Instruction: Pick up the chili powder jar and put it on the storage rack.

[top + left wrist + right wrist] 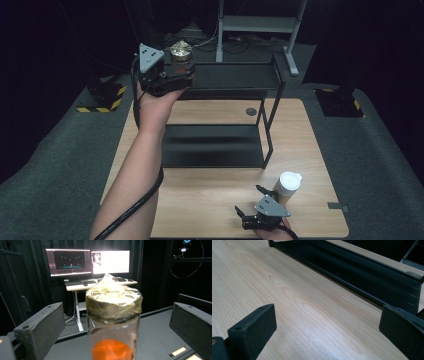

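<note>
The left gripper [113,322] has its jaws spread wide on either side of a glass jar [113,337], neither pad touching it; the jar, capped in gold foil [113,298] with something orange at the bottom, stands on the upper shelf of the black rack [235,77] near its left end. A jaw brushing the glass could tip the jar off that edge, I'd say. The right gripper [252,200] rests low over the wooden table [294,297], jaws parted and empty, beside a white-lidded cup [289,182].
</note>
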A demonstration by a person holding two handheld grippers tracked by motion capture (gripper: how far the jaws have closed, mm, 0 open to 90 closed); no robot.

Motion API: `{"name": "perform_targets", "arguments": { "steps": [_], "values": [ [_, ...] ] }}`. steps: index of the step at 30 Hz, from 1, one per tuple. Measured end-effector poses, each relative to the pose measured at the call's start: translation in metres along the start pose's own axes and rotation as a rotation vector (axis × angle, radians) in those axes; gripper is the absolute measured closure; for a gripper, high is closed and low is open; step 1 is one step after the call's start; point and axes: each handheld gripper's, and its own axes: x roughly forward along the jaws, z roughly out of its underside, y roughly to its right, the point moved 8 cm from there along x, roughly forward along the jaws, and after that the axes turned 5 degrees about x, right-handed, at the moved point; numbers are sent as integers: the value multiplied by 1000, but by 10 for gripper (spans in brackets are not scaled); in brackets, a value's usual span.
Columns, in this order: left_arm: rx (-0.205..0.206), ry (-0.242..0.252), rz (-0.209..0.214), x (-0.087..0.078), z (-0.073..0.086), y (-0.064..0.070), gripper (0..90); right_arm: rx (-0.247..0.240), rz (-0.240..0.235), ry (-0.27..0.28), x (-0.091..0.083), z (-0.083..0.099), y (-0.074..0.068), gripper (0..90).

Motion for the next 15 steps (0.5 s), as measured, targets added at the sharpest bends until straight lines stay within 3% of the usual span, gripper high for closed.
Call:
{"name": "perform_targets", "arguments": {
  "steps": [15],
  "values": [
    [30,10,10,-47,10,21,4,-8,10,-4,1,0,-2,1]
  ]
}}
